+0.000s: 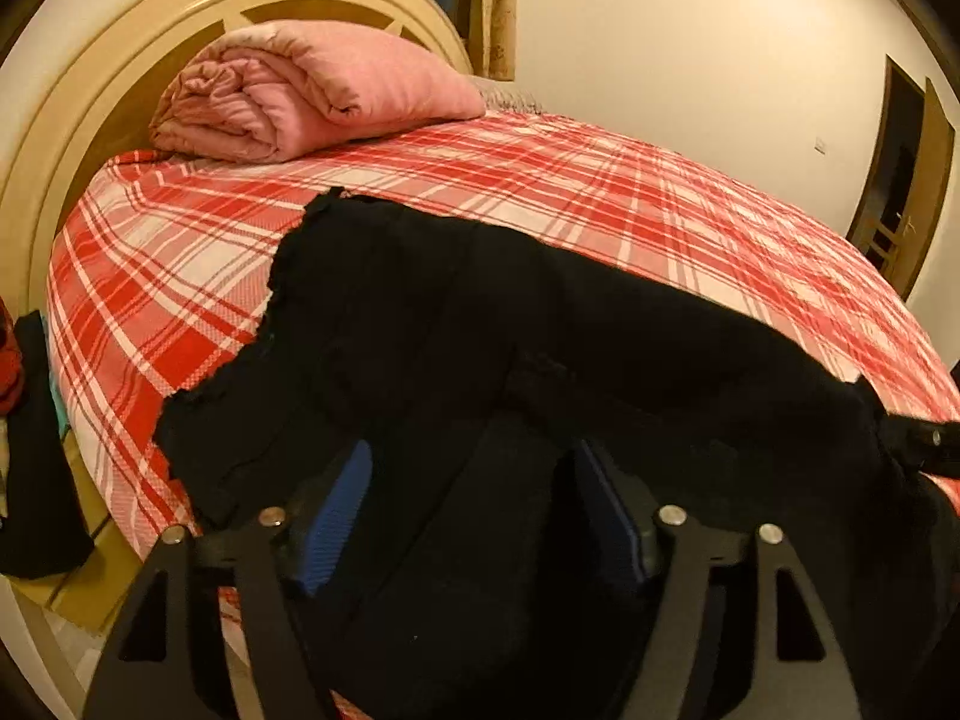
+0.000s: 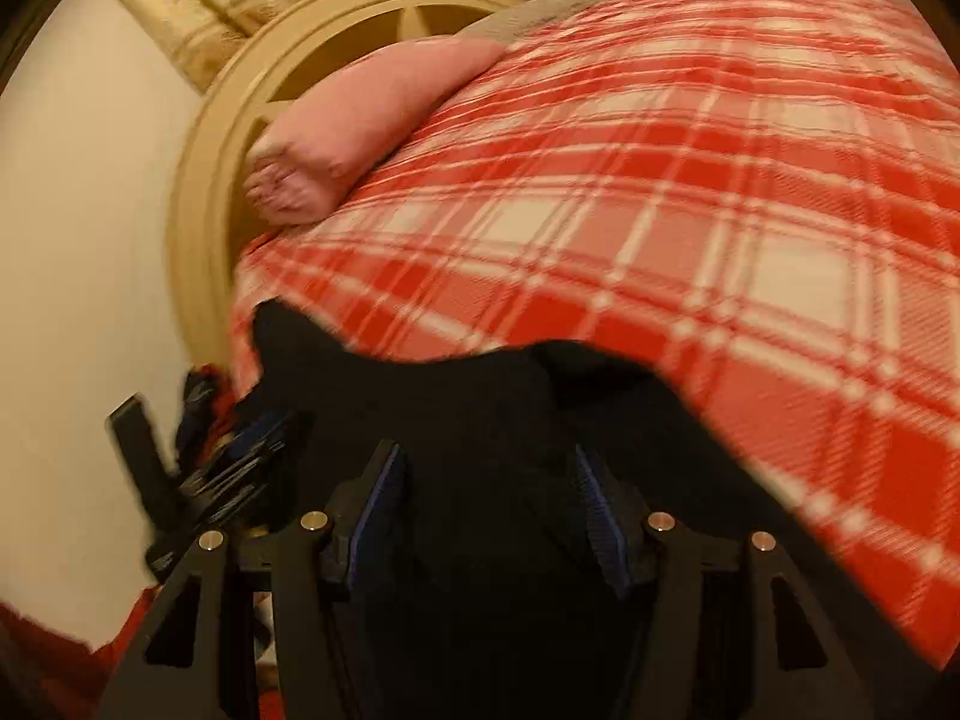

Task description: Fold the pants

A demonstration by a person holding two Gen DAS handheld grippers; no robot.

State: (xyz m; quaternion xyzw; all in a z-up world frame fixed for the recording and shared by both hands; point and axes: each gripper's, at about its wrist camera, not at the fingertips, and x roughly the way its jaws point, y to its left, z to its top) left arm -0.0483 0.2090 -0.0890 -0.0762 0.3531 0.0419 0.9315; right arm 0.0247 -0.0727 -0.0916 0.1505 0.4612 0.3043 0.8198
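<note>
Red-and-white plaid bedsheet (image 1: 540, 180), rolled pink blanket (image 1: 312, 90), black fabric pants (image 1: 480, 312) spread flat, left gripper (image 1: 474, 516) and right gripper (image 2: 489, 510) both released, jaws apart over the cloth

One pair of black pants (image 1: 480, 324) is counted, spread on one bed covered by one red-and-white plaid sheet (image 1: 600, 180). One rolled pink blanket (image 1: 300, 96) is seen against one curved cream headboard (image 1: 78, 120). Two grippers are counted, the left gripper (image 1: 474, 516) and the right gripper (image 2: 489, 510), each with two blue-padded fingers.
</note>
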